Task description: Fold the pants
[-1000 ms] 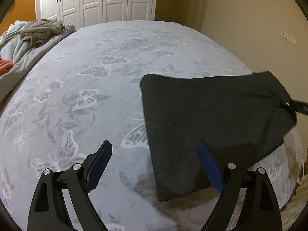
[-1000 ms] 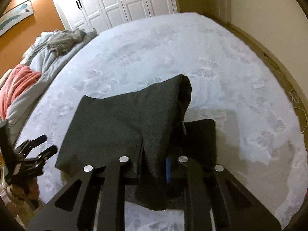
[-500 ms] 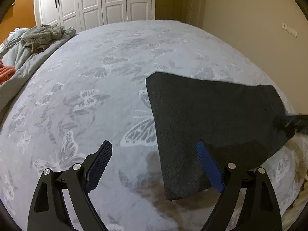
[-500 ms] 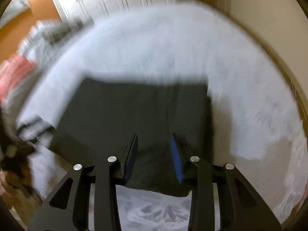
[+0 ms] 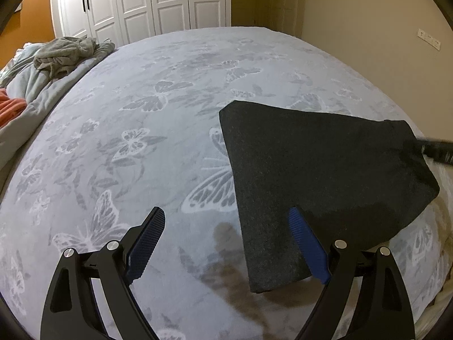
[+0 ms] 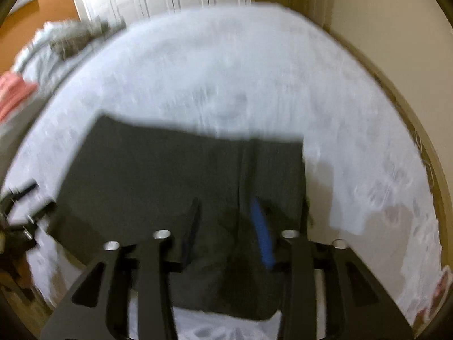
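room — white panelled wardrobe [image 5: 141,2] ahead | cream wall [image 5: 368,28] right, sockets [image 5: 429,39] | orange wall [image 5: 31,19] left | butterfly-print bedspread [image 5: 141,141] below — warm light

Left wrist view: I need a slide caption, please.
Open left tongs hover over the butterfly-print bed, beside the folded dark pants.

The pants [image 5: 317,164] are matt, felt-like dark grey cloth; the bed [image 5: 170,107] wears soft, butterfly-printed fabric; the fingers [image 5: 145,243] carry ribbed blue pads.

Bed [image 5: 175,90] w/ pants [image 5: 325,175], blanket [image 5: 31,85]
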`<action>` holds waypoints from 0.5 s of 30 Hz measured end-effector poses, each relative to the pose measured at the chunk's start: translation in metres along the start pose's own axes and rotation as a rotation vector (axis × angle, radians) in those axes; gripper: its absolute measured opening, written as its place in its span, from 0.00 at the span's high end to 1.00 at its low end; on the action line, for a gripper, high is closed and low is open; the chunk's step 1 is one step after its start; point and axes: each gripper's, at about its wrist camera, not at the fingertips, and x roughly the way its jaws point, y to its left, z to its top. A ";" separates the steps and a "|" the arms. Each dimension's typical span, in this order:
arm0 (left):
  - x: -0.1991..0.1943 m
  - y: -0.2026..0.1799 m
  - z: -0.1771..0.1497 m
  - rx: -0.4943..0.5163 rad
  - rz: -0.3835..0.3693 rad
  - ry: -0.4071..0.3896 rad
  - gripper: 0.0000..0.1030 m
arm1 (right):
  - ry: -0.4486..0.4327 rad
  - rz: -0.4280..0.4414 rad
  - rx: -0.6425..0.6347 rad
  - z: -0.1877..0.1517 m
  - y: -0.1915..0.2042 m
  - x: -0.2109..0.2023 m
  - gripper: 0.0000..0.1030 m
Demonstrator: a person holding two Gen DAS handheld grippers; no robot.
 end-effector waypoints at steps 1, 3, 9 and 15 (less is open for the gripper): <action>0.000 0.000 0.001 -0.002 0.000 -0.003 0.16 | 0.000 -0.015 0.006 0.001 -0.003 0.002 0.30; 0.002 0.001 0.000 -0.004 0.004 0.000 0.16 | 0.024 -0.034 0.036 0.007 -0.011 0.017 0.30; 0.006 0.001 -0.002 0.010 0.018 0.015 0.16 | 0.097 -0.002 0.071 0.017 -0.013 0.063 0.60; 0.004 0.003 0.002 -0.003 0.017 0.001 0.16 | -0.062 0.016 0.025 0.036 0.003 0.022 0.75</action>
